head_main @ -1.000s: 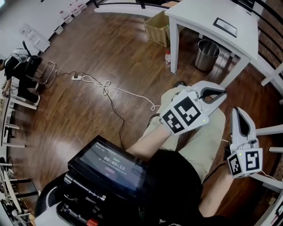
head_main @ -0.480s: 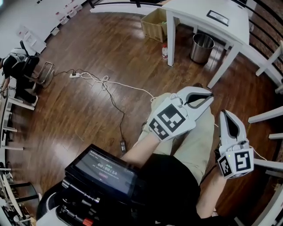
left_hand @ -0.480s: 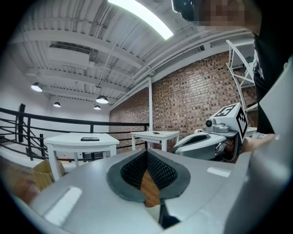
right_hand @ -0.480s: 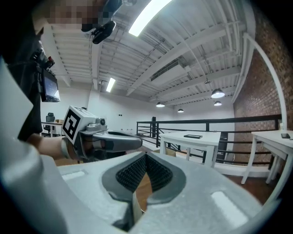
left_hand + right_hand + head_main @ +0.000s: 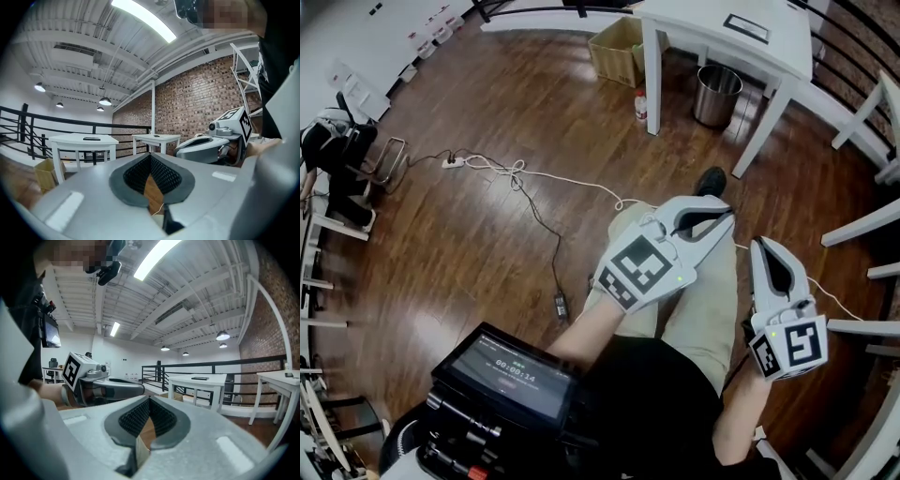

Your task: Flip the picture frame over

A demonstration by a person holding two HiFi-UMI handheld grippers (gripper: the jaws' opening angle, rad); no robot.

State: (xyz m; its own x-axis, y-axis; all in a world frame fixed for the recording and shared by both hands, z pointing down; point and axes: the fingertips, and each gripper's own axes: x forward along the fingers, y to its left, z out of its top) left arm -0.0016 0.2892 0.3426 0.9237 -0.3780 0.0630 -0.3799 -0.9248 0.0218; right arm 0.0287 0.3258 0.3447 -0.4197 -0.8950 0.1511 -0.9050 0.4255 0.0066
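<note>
A dark picture frame [image 5: 745, 28] lies flat on the white table [image 5: 787, 52] at the top right of the head view, well ahead of both grippers. It also shows on that table as a dark picture frame [image 5: 91, 138] in the left gripper view and a dark picture frame [image 5: 200, 378] in the right gripper view. My left gripper [image 5: 729, 214] is held level over the person's legs, shut with nothing in it. To its right, my right gripper [image 5: 761, 246] is also shut and empty. Each gripper view shows closed jaws, the left gripper [image 5: 150, 157] and the right gripper [image 5: 149, 401].
A metal bin [image 5: 716, 94], a small bottle [image 5: 640, 106] and a cardboard box [image 5: 614, 49] stand under and beside the table. White cables [image 5: 525, 183] trail across the wooden floor. White furniture legs [image 5: 862, 225] stand at right. A screen device [image 5: 511, 375] hangs at the person's chest.
In the head view the table, bin and box have slid up and left. Both grippers have drifted down and left in the picture, still side by side and shut.
</note>
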